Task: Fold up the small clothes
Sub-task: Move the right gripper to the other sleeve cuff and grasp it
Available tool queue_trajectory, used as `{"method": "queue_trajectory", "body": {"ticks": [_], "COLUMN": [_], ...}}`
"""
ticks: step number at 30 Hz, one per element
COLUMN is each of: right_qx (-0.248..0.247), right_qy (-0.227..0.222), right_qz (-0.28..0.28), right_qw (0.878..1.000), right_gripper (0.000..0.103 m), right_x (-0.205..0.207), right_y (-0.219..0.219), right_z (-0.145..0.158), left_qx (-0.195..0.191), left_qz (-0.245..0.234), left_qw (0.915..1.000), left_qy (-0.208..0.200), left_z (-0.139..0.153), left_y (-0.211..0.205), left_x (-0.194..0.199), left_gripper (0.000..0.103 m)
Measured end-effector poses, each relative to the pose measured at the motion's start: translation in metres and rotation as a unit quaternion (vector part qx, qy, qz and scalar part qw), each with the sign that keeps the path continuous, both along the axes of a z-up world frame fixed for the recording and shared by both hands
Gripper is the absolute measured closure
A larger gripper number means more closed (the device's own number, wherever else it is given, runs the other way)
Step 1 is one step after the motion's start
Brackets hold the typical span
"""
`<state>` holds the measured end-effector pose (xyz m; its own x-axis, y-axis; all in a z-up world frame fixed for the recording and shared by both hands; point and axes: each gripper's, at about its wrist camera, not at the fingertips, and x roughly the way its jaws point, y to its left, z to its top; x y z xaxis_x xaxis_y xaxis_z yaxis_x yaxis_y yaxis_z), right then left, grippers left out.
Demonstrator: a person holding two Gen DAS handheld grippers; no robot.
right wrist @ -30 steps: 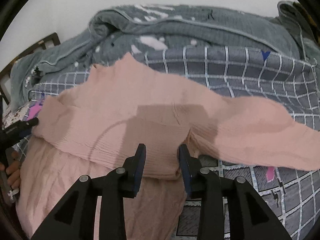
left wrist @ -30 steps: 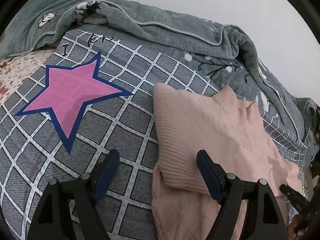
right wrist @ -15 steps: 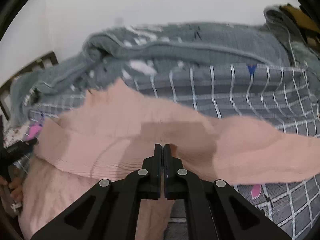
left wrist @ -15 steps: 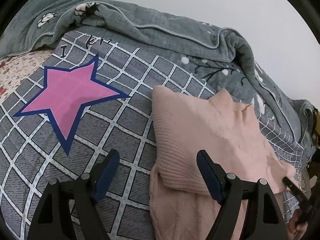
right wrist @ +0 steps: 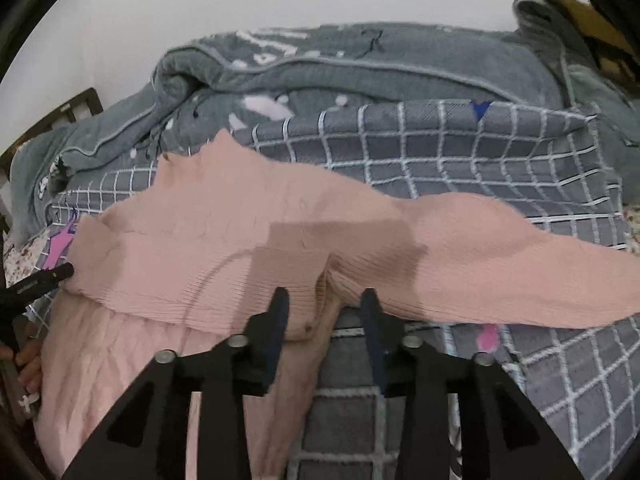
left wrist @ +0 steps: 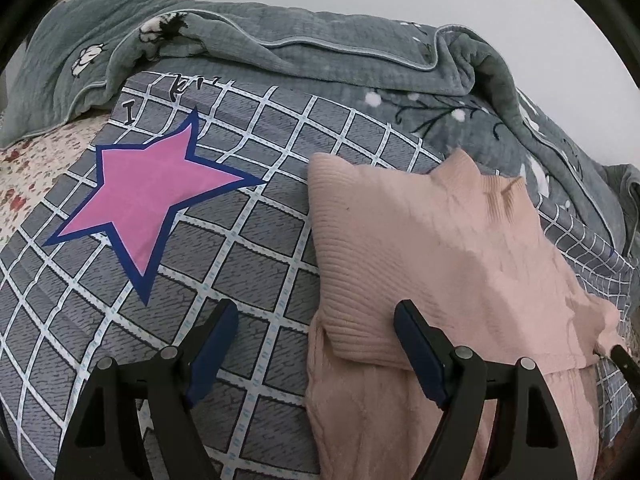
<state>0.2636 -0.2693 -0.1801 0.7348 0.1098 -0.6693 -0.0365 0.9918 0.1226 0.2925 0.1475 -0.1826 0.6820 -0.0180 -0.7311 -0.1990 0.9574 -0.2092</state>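
A pink knit sweater (left wrist: 440,248) lies partly folded on the grey checked bedsheet (left wrist: 248,264), its ribbed hem turned up over the body. My left gripper (left wrist: 316,340) hovers open over the sweater's left edge; the right finger (left wrist: 416,352) is over the ribbed fold and the left finger over bare sheet. In the right wrist view, the sweater (right wrist: 224,248) stretches a sleeve (right wrist: 520,268) to the right. My right gripper (right wrist: 325,308) is opening, with a pucker of the sweater's edge between its pads and not pressed. The left gripper's tip (right wrist: 44,280) touches the fold's left corner.
A bunched grey-green quilt (left wrist: 320,64) fills the back of the bed against a white wall. A large pink star (left wrist: 156,196) is printed on the sheet left of the sweater. A floral sheet (left wrist: 28,168) shows far left. A hand (right wrist: 28,360) holds the left tool.
The right gripper shut on the sweater's edge half a second ago and has now parted again, drawing back slightly. The left gripper has stayed put, open.
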Motion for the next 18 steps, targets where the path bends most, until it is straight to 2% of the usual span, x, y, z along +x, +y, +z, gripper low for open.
{"method": "queue_trajectory", "body": {"ticks": [2,5,13,18], "right_qx": [-0.013,-0.023,0.003,0.015], "right_qy": [-0.013,-0.021,-0.033,-0.028], "right_qz": [-0.012,-0.037,-0.119,-0.166], "right_qw": [1.0,0.999,0.992,0.986], "right_gripper": [0.049,0.048,0.048,0.048], "right_x": [-0.013,-0.027,-0.054,-0.067], "right_y": [-0.008,-0.026,-0.111,-0.164], "right_z": [0.006,0.012,0.023,0.017], "left_qx": [0.001,0.006,0.045,0.034], "left_qz": [0.001,0.002,-0.018,-0.031], "left_qw": [1.0,0.9999,0.9984,0.9982], "left_qy": [-0.003,-0.009,-0.029,-0.038], "left_z": [0.001,0.003,0.015,0.02], "left_y": [0.001,0.0,-0.024,-0.043], "left_x": [-0.004,-0.009,-0.014,-0.011], "left_gripper": [0.023,0.023,0.021,0.02]}}
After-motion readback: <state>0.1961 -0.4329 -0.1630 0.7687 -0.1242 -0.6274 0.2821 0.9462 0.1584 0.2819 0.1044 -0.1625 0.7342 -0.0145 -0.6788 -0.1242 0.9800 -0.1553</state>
